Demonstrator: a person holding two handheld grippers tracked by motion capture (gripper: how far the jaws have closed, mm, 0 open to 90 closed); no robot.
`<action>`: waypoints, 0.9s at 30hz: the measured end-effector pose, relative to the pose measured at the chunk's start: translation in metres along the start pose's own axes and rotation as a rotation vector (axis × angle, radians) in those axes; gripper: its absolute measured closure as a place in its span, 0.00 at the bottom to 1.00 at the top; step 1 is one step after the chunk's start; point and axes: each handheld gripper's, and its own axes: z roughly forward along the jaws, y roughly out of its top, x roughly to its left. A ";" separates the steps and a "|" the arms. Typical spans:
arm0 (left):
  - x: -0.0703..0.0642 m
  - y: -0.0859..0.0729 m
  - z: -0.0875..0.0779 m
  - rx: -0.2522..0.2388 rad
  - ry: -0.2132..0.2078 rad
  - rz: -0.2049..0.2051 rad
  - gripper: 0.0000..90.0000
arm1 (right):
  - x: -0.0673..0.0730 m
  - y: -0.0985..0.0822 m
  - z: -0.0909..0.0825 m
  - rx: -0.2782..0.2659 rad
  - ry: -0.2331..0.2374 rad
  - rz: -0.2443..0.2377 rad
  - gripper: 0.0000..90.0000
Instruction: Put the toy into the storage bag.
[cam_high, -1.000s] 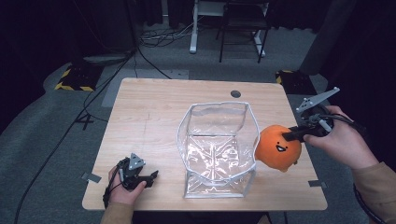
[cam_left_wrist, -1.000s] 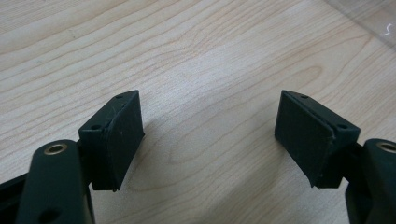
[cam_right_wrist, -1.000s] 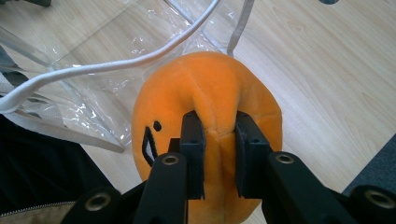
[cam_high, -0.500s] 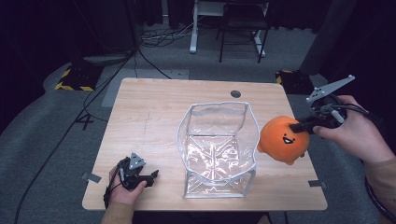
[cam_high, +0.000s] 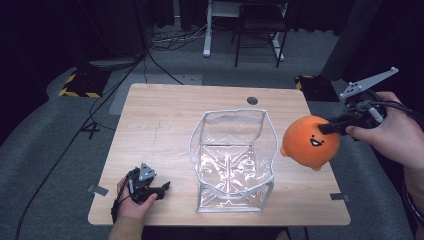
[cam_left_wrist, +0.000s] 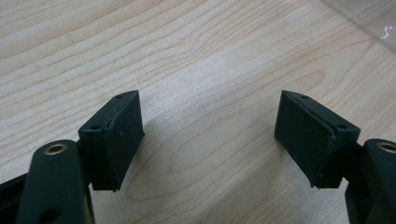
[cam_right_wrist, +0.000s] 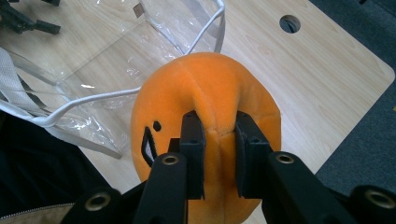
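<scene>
— Clearly, the orange plush toy (cam_high: 309, 141) is pinched by only a fold of fabric in the right gripper (cam_right_wrist: 219, 154), off the table (cam_high: 165, 120), just right of the clear bag (cam_high: 232, 160).
— If the fold is pulled free, the toy is dropped outside the bag; the soft rim could also be caught and tipped.
— And the left gripper (cam_left_wrist: 210, 135)?
— Jaws are held wide, empty, low over the wood.

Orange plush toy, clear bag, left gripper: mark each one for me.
orange plush toy (cam_high: 307, 142), high view, middle of its body.
clear bag (cam_high: 272, 170), high view, white-trimmed right rim.
left gripper (cam_high: 161, 189), high view, between its jaw tips.
</scene>
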 end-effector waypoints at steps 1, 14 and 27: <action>0.000 0.000 0.000 0.002 -0.003 0.001 0.26 | 0.000 0.001 -0.002 -0.001 -0.002 0.000 0.85; 0.000 0.001 0.001 0.001 -0.003 -0.002 0.26 | -0.002 0.022 -0.021 -0.035 -0.007 -0.012 0.85; 0.000 0.001 0.001 0.001 -0.003 -0.001 0.26 | -0.001 0.056 -0.026 -0.062 -0.011 -0.030 0.85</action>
